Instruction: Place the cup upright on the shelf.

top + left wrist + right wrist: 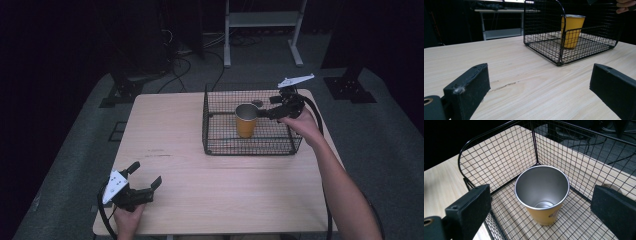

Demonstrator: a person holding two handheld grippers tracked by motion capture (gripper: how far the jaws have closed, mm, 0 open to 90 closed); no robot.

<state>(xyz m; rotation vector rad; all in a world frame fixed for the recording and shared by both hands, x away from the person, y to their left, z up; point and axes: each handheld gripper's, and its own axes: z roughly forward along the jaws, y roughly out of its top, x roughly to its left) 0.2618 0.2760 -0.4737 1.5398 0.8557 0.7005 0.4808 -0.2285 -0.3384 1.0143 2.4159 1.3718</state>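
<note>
Orange cup [245, 121] with a steel lining upright on the floor of the black wire basket [220, 148], roughly mid-basket, clear of every wall. Right tongs [263, 113] released, jaws spread wide and nothing between them, poised over the basket's right edge and just beside the cup's rim. Seen in the right gripper view, cup [542, 192] centred between the two black jaws, mouth open and apparently empty, basket mesh [499, 157] behind it. Left tongs [141, 180] also released, spread apart and idle low over the desk [175, 130] near its front left corner, well apart from the basket; in the left gripper view, cup [572, 30] visible through the basket's wire wall [544, 25].

Step in hand, by judgement: taking hold of the cup to lift it out. Best done by coming down with one jaw inside the rim and one outside, or with both jaws straddling the body below the rim, then closing gently, since a thin-walled cup tips or slips easily. Worth keeping the jaws off the mesh and lifting straight up until the base clears the basket's top wire. No need for the left tongs unless the basket slides; then a steadying press on its near wall.
</note>
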